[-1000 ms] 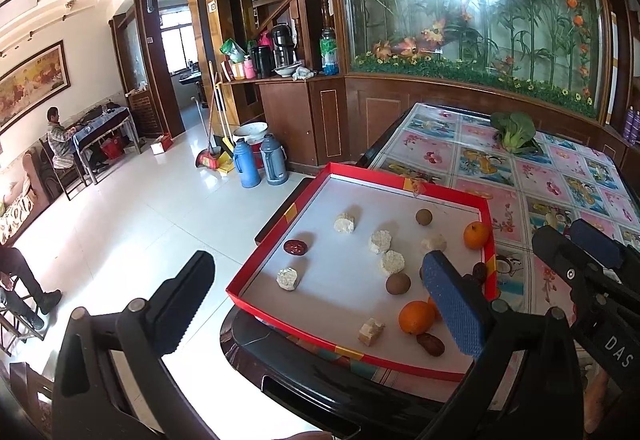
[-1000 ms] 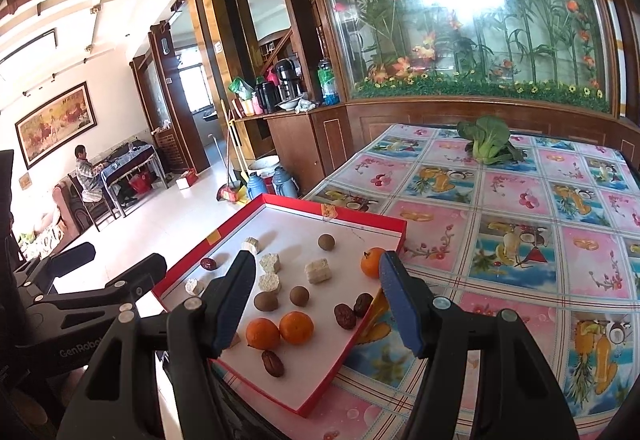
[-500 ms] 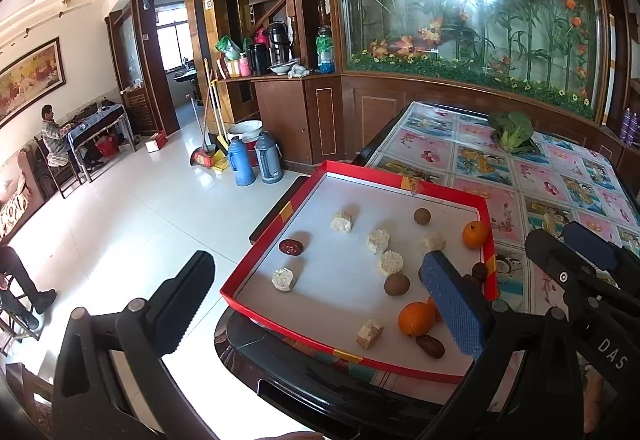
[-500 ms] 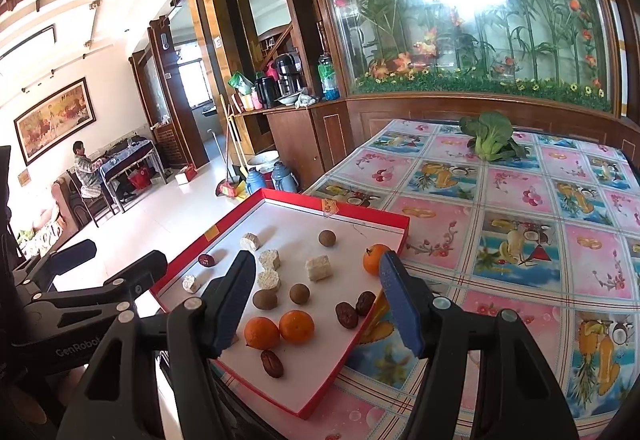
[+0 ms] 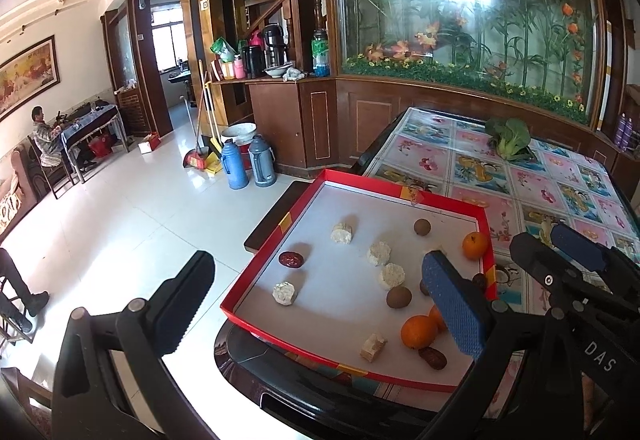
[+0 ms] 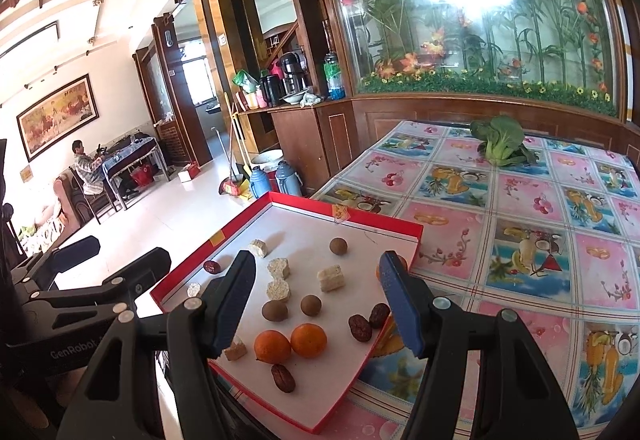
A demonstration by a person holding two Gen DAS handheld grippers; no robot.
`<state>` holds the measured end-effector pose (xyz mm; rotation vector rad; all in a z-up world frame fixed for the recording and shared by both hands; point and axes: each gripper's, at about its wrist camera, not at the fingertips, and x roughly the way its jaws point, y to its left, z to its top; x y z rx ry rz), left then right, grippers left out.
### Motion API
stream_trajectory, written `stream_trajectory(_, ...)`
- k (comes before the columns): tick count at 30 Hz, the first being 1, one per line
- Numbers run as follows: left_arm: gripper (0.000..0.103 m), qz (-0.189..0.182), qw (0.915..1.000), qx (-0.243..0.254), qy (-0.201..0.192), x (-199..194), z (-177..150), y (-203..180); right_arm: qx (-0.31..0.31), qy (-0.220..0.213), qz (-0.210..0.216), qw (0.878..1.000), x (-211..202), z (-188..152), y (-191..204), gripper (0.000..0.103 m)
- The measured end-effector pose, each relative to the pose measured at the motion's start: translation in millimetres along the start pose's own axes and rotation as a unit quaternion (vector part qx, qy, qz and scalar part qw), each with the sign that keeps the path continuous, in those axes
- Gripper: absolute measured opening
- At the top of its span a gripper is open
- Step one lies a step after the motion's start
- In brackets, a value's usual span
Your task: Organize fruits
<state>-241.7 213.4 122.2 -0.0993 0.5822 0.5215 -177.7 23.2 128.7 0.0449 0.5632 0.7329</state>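
We hover both the left hand-held gripper (image 5: pixel 320 304) and right hand-held gripper (image 6: pixel 316 300) wide open and empty above the red tray (image 6: pixel 384 222) on the tabletop (image 6: pixel 520 207) — sorting not begun — so next we likely pick one orange (image 6: pixel 308 340) from the scattered fruits.

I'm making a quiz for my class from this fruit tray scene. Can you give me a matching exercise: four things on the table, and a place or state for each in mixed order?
Things:
1. green vegetable
2. two oranges
3. lone orange
4. right gripper

Places or states:
A. against the tray's right wall
B. open, holding nothing
C. on the tablecloth, outside the red tray
D. side by side near the tray's front

Pairs: 1-C, 2-D, 3-A, 4-B
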Motion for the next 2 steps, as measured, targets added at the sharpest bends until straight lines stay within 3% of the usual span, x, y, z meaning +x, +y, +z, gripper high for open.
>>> stream_trajectory(2,0.103,-0.013,0.9999,-0.003,0.001,-0.2,3.8,-6.8,0.011,-0.005,-0.007,1.0,-3.1,2.7,-11.3,0.064)
